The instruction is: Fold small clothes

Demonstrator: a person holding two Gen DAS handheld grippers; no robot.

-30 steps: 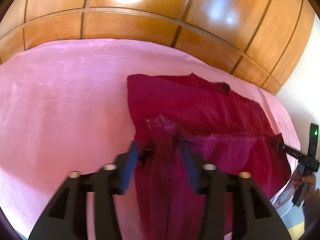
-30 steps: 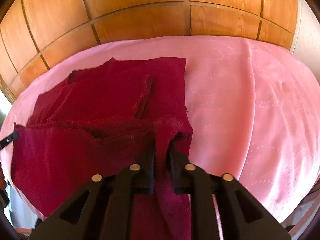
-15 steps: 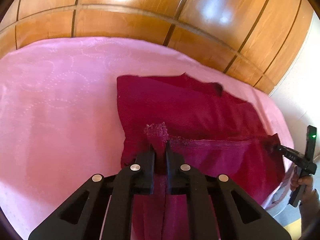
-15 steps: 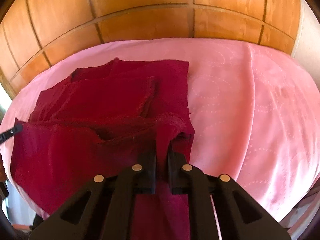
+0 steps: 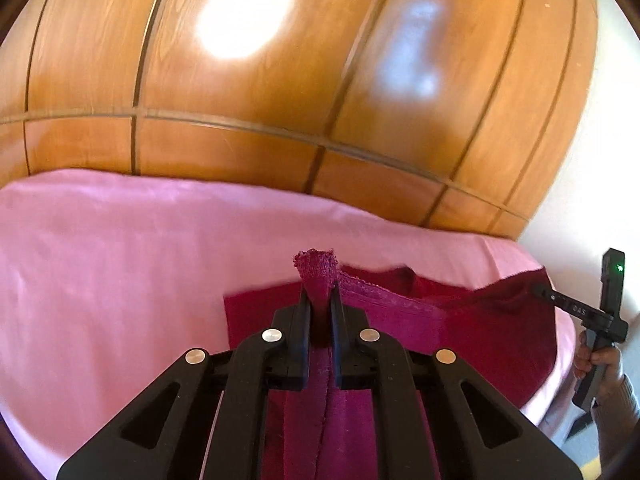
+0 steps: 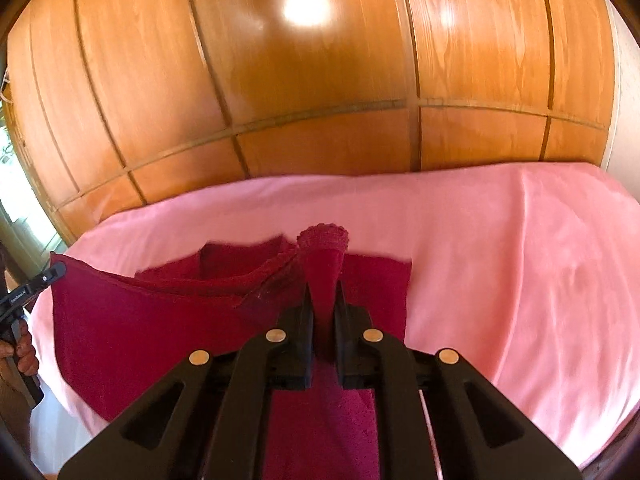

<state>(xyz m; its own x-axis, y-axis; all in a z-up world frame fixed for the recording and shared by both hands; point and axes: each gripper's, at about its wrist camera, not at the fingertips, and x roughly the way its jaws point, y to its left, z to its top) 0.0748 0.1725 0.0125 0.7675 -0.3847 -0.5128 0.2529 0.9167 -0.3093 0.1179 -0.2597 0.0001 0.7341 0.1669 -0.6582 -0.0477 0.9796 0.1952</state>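
Both grippers point forward and downward over a bed covered with a pink sheet (image 5: 120, 248), with a wall of wooden panels (image 5: 280, 80) on the far side. The left gripper (image 5: 320, 300) has its two fingers pressed together on a bunched corner of a dark red garment (image 5: 492, 328), and a frilled tuft of the cloth pokes out past the fingertips. The right gripper (image 6: 323, 292) is clamped in the same way on another corner of the garment (image 6: 132, 328) — the cloth rises in a cone between its fingers. From each pinch the fabric hangs down below the gripper, while a lifted edge runs taut from one gripper to the other. The far part of the garment lies flat on the sheet. In each wrist view the other gripper shows at the edge, held in a hand (image 5: 600, 364) with its tip at the cloth's far corner. There are two grippers and one garment.
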